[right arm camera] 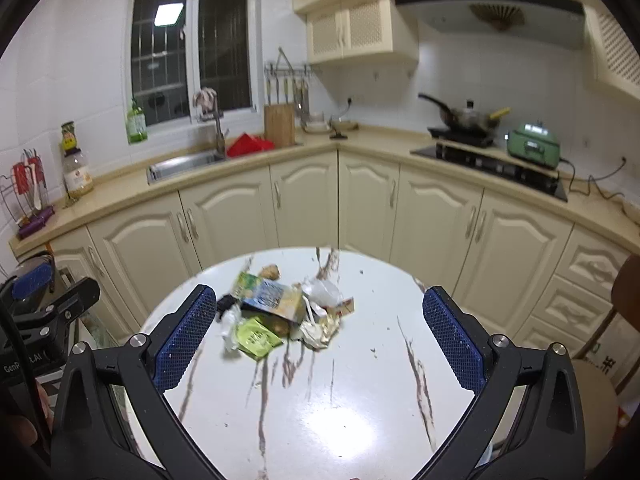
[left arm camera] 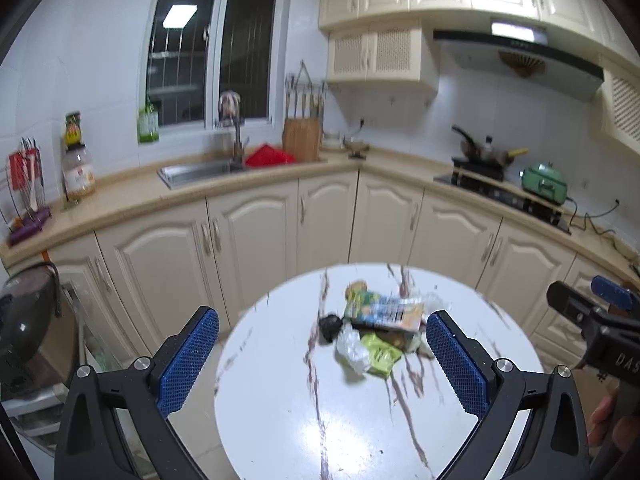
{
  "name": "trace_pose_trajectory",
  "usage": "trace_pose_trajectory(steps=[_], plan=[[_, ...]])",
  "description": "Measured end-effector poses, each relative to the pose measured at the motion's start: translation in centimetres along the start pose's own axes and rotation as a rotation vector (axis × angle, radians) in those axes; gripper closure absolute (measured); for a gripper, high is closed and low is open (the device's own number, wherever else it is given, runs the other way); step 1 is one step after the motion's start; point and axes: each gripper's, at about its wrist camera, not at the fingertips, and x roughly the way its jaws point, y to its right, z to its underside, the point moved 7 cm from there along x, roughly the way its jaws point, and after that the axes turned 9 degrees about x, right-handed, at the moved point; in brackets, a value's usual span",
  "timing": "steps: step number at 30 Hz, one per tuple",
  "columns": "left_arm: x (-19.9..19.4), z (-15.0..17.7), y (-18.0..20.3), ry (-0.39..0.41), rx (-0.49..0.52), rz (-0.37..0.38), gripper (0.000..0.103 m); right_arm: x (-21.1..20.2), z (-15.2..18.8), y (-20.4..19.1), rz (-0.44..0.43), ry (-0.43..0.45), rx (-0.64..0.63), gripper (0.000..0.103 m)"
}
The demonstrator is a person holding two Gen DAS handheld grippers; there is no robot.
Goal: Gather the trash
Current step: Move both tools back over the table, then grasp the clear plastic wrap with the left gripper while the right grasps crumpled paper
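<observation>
Holding both tools above the round table point(right arm camera: 320, 420), we find the left gripper point(left arm camera: 320, 360) and right gripper point(right arm camera: 320, 340) spread wide and empty, presumably ready to approach. The trash pile point(right arm camera: 280, 316) sits heaped mid-table, untouched.

I had bare tabletop on the round table point(right arm camera: 340, 400) in front of the trash pile point(right arm camera: 280, 312), so nothing blocked a straight approach. To its right the surface lay free as well. The left gripper point(left arm camera: 320, 360) and right gripper point(right arm camera: 316, 336) both stood wide apart above the near edge. A chair point(right arm camera: 596, 360) crowded the table's right side.
</observation>
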Motion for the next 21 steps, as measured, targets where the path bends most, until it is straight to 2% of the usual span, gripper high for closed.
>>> trace_pose_trajectory(steps=[12, 21], plan=[[16.2, -0.7, -2.0, -0.264, -0.015, 0.061, 0.001, 9.8, 4.9, 3.6, 0.054, -0.22, 0.021, 0.0], [28.2, -3.5, -3.1, -0.351, -0.004, 0.081, 0.001, 17.0, 8.1, 4.4, 0.043, -0.353, 0.021, 0.0]])
